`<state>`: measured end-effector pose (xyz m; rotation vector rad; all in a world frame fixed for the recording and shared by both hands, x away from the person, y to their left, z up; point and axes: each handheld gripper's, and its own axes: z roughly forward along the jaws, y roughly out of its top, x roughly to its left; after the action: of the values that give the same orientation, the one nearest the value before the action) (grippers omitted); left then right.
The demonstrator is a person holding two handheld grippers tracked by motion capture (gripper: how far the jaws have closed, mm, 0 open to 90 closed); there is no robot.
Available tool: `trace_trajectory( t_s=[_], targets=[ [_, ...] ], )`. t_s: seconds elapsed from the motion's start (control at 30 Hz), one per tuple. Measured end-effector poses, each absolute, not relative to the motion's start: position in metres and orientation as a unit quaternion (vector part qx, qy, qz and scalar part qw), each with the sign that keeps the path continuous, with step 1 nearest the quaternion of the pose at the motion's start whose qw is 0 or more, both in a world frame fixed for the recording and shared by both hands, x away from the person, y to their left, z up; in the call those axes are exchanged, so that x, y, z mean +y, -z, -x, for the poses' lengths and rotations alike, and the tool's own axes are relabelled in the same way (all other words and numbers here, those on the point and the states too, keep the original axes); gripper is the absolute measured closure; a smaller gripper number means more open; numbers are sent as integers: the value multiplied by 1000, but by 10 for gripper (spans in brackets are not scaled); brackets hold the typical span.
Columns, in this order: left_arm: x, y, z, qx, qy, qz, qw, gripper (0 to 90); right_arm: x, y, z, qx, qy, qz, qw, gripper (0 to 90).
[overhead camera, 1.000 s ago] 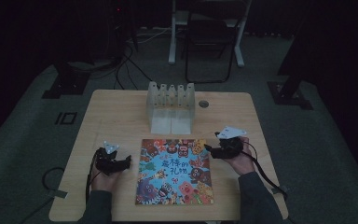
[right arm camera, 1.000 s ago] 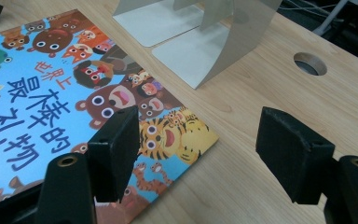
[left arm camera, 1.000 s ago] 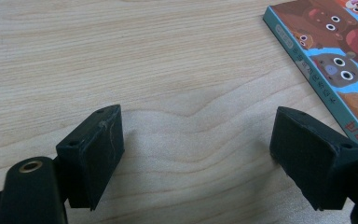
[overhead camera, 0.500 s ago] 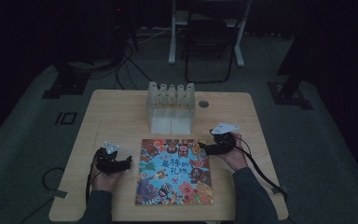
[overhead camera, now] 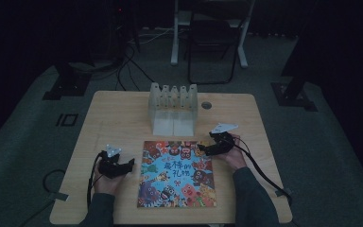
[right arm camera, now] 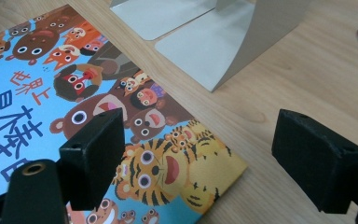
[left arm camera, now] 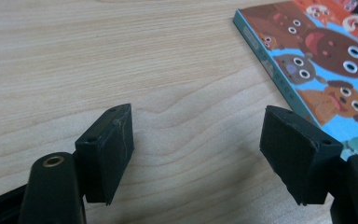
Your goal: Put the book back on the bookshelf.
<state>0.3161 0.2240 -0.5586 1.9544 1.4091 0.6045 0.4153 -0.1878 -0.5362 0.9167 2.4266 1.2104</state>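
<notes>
Jaws on both grippers stand apart with nothing between the pads. On the left gripper they have just been narrowing over bare wood; on the right gripper they have just been widening, and I see its pads straddle the picture book's far right corner without touching it.

From the high view I read the layout: the picture book lies flat near the tabletop's near edge, midway between the two hands, and a pale bookend rack stands beyond it toward the far edge. Dim light there hides the rack's finish; it may be metal.

My left gripper view adds the book's thin blue spine edge and its glossy cover of cartoon animals, beside light, wavy-grained wood of the tabletop. My right gripper view adds a striped tiger at the book's corner, large printed characters, and the rack's flat, matte grey base plates resting on the wood just beyond the book.
</notes>
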Motion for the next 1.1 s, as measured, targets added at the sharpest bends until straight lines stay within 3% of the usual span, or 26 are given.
trace_trajectory(
  t_s=[1.1],
  targets=[
    [184, 547, -279, 451, -226, -784, 362, 247, -188, 563, -424, 841, -418, -334, 86, 161]
  ],
)
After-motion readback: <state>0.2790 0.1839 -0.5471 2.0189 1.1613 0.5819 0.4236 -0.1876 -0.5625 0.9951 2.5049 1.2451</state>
